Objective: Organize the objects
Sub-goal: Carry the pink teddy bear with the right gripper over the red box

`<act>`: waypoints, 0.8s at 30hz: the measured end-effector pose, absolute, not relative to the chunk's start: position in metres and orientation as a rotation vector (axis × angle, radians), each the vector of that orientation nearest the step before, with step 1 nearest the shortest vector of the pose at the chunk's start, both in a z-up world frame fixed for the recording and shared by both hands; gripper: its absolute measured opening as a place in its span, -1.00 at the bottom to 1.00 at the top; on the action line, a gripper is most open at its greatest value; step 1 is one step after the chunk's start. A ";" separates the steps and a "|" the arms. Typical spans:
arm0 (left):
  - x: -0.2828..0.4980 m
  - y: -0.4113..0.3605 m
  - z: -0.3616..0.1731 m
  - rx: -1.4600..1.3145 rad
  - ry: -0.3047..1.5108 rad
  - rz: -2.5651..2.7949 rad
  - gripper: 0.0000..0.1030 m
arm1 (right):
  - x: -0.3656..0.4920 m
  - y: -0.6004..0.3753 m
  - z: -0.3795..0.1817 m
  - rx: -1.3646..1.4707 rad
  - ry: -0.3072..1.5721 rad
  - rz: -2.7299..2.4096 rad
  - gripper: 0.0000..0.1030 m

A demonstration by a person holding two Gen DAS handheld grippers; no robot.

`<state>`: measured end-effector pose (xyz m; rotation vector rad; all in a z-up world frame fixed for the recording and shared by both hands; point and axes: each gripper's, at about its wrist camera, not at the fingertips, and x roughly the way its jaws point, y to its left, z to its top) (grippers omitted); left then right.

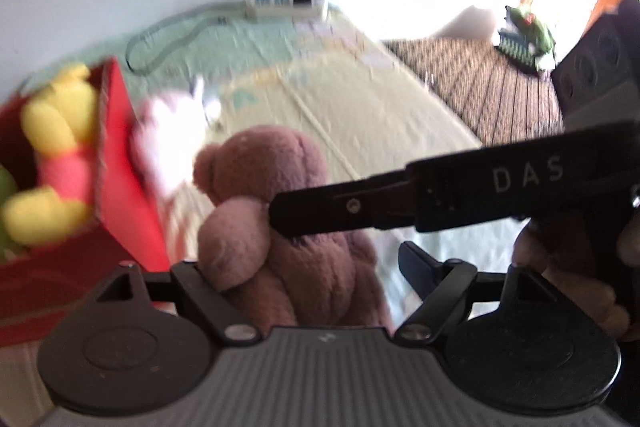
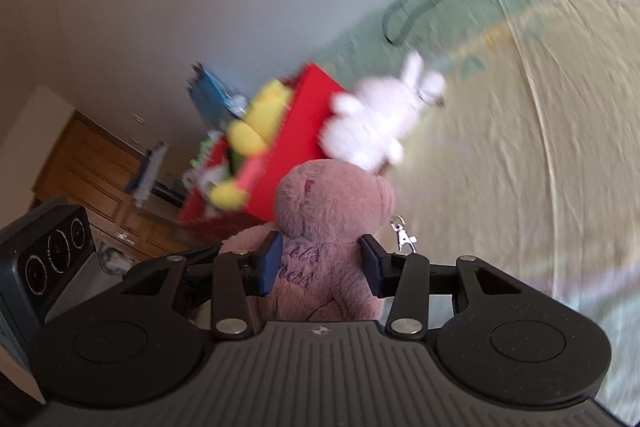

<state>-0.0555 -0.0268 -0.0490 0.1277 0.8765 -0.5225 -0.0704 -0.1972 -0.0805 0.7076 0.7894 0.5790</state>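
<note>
Plush brown bear [image 2: 320, 247] is being clamped by right gripper [image 2: 320, 263], bound for red box [image 2: 296, 143] at 11 o'clock. Left gripper [image 1: 304, 267] is being held wide open around it, gripping nothing.

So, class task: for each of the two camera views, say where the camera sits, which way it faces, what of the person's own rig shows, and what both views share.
Left wrist view: sits on the left gripper, faces across the bed toward the power strip; its linkage, the right gripper's finger and a hand show.
Right wrist view: sits on the right gripper, faces the red box; its jaws clamp the brown bear.
Shared: bear, box, white bunny, yellow plush.
</note>
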 end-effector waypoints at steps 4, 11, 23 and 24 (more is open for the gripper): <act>-0.058 -0.016 -0.020 0.092 0.788 -0.498 0.57 | -0.072 -0.197 -0.057 0.725 0.714 0.628 -0.11; -0.058 0.020 0.027 0.069 0.630 -0.467 0.57 | -0.062 -0.172 -0.015 0.696 0.588 0.700 -0.11; -0.053 0.121 0.083 0.137 0.436 -0.372 0.57 | -0.012 -0.075 0.039 0.655 0.451 0.791 -0.10; -0.051 0.129 0.084 0.140 0.430 -0.364 0.57 | -0.007 -0.065 0.041 0.645 0.447 0.794 -0.10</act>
